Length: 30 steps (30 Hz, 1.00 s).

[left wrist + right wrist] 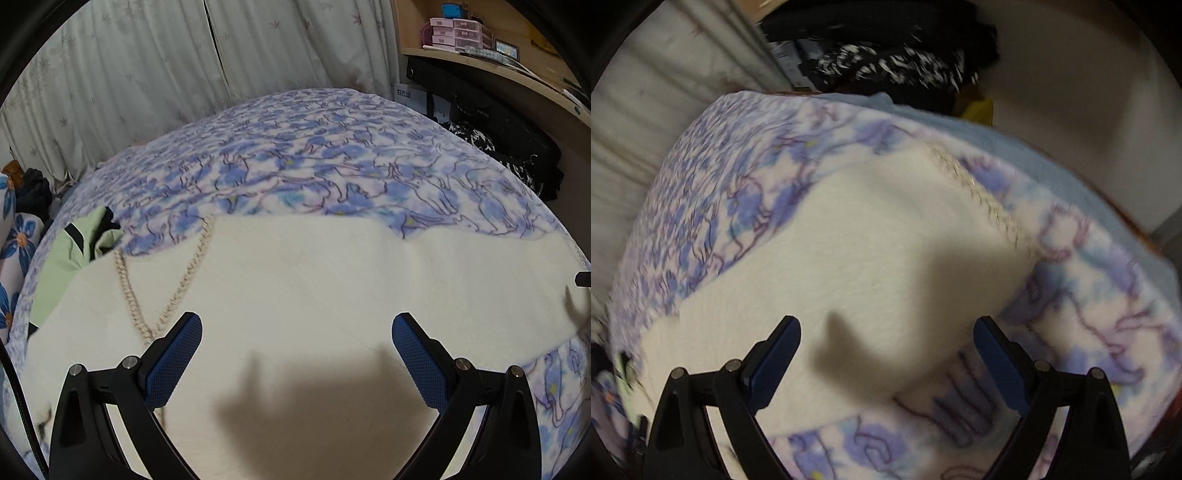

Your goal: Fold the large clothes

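The cream garment lay flat on the bed's flowery blanket, its braided cord off to one side. Both the left gripper and right gripper hung spread wide, holding nothing. A good fold probably meant pinching two edge corners together — and lifting evenly.

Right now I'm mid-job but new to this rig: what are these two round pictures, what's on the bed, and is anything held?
Each picture comes from a camera on a handheld gripper, looking forward between its blue-padded jaws. The left gripper and right gripper both hover open, holding nothing. Beneath them a cream garment with braided trim lies spread on a blue floral blanket. A green garment sits at its left edge. The right view is blurred.
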{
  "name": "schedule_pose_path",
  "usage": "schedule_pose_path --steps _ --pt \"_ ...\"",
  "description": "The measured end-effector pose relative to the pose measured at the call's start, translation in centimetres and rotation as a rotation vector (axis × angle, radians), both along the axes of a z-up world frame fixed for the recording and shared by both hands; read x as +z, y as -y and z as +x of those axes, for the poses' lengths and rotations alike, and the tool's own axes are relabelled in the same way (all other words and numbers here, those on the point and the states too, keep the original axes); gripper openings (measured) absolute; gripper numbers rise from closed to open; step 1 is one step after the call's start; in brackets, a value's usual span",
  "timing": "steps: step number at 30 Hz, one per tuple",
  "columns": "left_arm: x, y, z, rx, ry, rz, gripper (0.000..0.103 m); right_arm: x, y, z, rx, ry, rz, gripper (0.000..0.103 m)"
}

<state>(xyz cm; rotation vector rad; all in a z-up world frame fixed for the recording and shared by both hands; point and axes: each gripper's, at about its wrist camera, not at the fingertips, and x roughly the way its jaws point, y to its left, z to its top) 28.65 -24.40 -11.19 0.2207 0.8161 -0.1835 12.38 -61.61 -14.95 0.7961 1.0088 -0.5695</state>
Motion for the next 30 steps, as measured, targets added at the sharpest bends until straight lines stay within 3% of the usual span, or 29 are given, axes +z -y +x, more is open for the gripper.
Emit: schedule_pose_path --steps 4,7,8,9,10,11,12,14,17,19,23,26,30 --pt "-0.9 0.3 -0.1 -0.003 -0.015 0.002 0.102 -1.6 1.3 -0.5 -0.071 0.042 0.082 0.093" --pt "-1.2 0.4 -0.1 -0.005 -0.028 -0.009 0.102 -1.9 1.6 -0.5 -0.098 0.056 0.076 0.081" --pt "-1.3 0.3 0.0 -0.004 -0.032 -0.011 0.102 -1.8 1.6 -0.4 -0.096 0.056 0.059 0.067" --pt "-1.3 0.3 0.0 -0.008 -0.039 -0.014 0.102 -1.8 1.7 -0.3 -0.084 0.065 0.048 0.046" --pt "-1.3 0.3 -0.1 -0.011 -0.044 -0.015 0.102 -1.6 1.7 -0.2 -0.064 0.082 0.044 0.036" --pt "-1.3 0.2 -0.1 -0.012 -0.047 -0.014 0.102 -1.4 1.6 -0.1 -0.049 0.111 0.046 0.018" --pt "-1.2 0.2 -0.2 -0.015 -0.050 -0.013 0.102 -1.0 1.4 0.1 -0.047 0.122 0.028 0.016" --pt "-0.9 -0.1 -0.5 -0.020 -0.053 -0.018 0.102 0.3 0.5 0.3 -0.020 0.125 -0.050 0.014" --pt "0.1 -0.8 -1.1 -0.026 -0.047 -0.040 0.102 3.6 -2.8 1.4 0.079 0.140 -0.253 0.014" --pt "1.0 -1.7 -1.7 -0.025 -0.040 -0.049 0.102 6.6 -6.5 2.3 0.197 0.177 -0.402 0.014" --pt "2.4 -4.2 -2.5 -0.005 -0.030 -0.071 0.102 10.1 -14.4 3.6 0.442 0.242 -0.570 0.014" --pt "3.0 -7.0 -3.3 0.023 -0.032 -0.105 0.102 10.5 -21.1 4.5 0.623 0.264 -0.616 0.014" --pt "2.1 -10.8 -4.1 0.069 -0.066 -0.128 0.102 6.7 -29.3 5.5 0.815 0.188 -0.626 0.021"
